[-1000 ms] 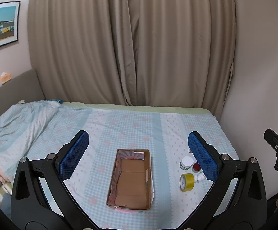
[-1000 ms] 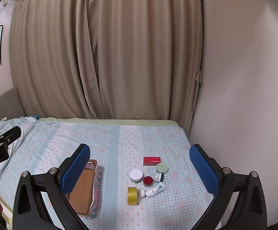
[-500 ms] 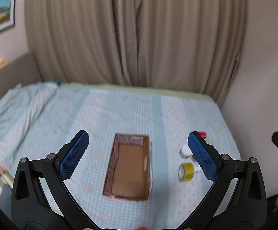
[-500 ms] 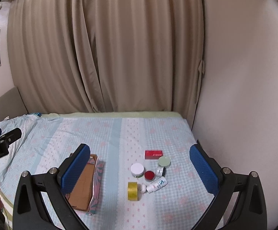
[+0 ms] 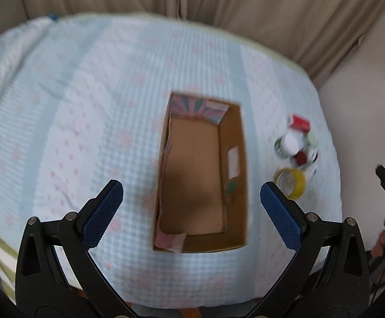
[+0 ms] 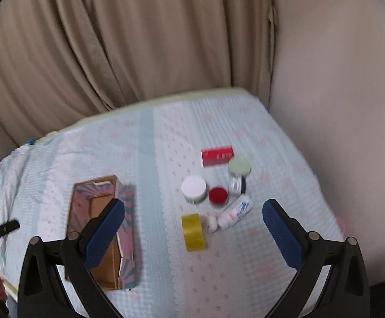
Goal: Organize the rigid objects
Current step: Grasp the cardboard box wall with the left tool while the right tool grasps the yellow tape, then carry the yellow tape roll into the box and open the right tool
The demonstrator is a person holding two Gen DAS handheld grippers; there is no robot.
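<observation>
An open cardboard box (image 5: 201, 177) lies empty on the bed, seen from above between the fingers of my left gripper (image 5: 191, 209), which is open. Right of the box sit a yellow tape roll (image 5: 292, 182), a white-lidded jar (image 5: 289, 143) and a red box (image 5: 299, 123). In the right wrist view my right gripper (image 6: 192, 228) is open above the same cluster: yellow tape roll (image 6: 193, 232), white-lidded jar (image 6: 194, 188), red lid (image 6: 218, 195), pale green lid (image 6: 239, 167), white bottle (image 6: 236, 212), red box (image 6: 217, 156). The cardboard box (image 6: 104, 228) lies to their left.
The bed wears a pale blue patterned sheet (image 5: 73, 111). Beige curtains (image 6: 139, 39) hang behind it and a plain wall (image 6: 338, 92) runs along its right side. The other gripper's handle and a hand show at each frame's edge.
Both grippers have tilted down and moved closer to the bed, so the box and the objects look larger. Nothing on the bed has moved; both grippers stay open.
</observation>
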